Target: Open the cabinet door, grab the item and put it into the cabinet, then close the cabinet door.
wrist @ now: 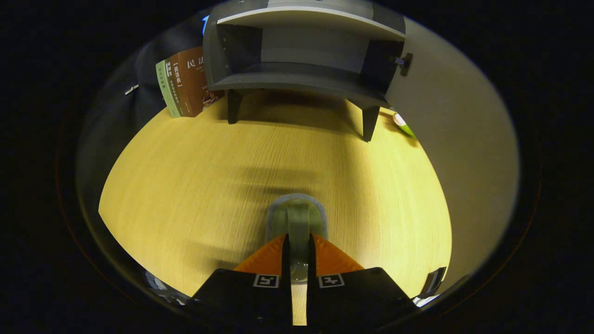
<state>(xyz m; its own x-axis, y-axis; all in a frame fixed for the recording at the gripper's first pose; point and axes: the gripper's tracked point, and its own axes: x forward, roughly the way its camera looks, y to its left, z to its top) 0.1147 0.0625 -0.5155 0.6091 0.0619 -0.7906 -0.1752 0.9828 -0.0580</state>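
Gripper view: claw [297,246] clamped on green cup [297,220]; carrying step; next, forward into open cabinet [306,51] beyond.

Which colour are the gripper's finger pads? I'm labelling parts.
Orange, clearest in the gripper view, closed on the cup's handle.

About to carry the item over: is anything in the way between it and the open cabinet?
Nothing visible. The gripper is shut on the item, and bare table runs ahead to the cabinet. Its door is swung aside; the lower shelf looks empty. The books stand beside the cabinet, off the path.
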